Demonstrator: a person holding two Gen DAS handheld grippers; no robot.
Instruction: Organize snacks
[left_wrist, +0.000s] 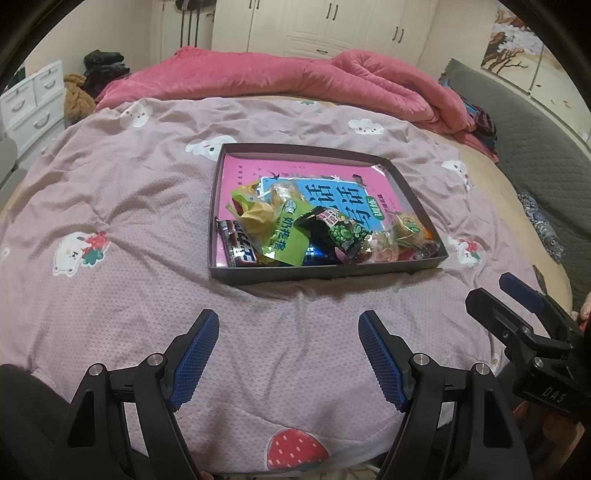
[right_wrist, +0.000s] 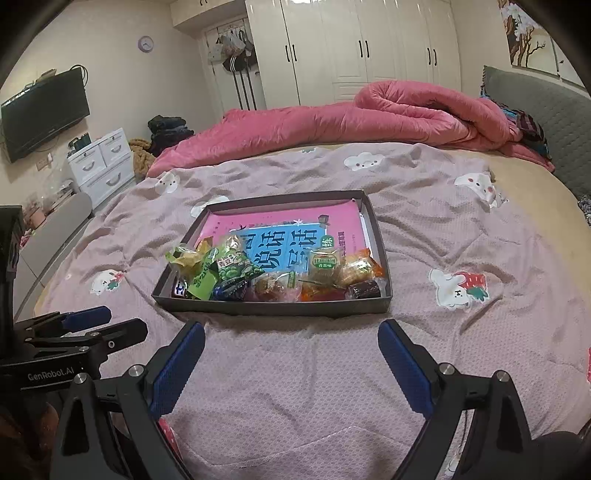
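A shallow dark box lies on the mauve bedspread. It holds a pink and blue book and a pile of wrapped snacks along its near edge. My left gripper is open and empty, above the bedspread just short of the box. My right gripper is open and empty too, close to the box's near edge. Each gripper also shows in the other's view, the right one at the right and the left one at the left.
A rolled pink quilt lies across the far side of the bed. A grey headboard is at the right. White drawers and a wall television stand at the left, white wardrobes behind.
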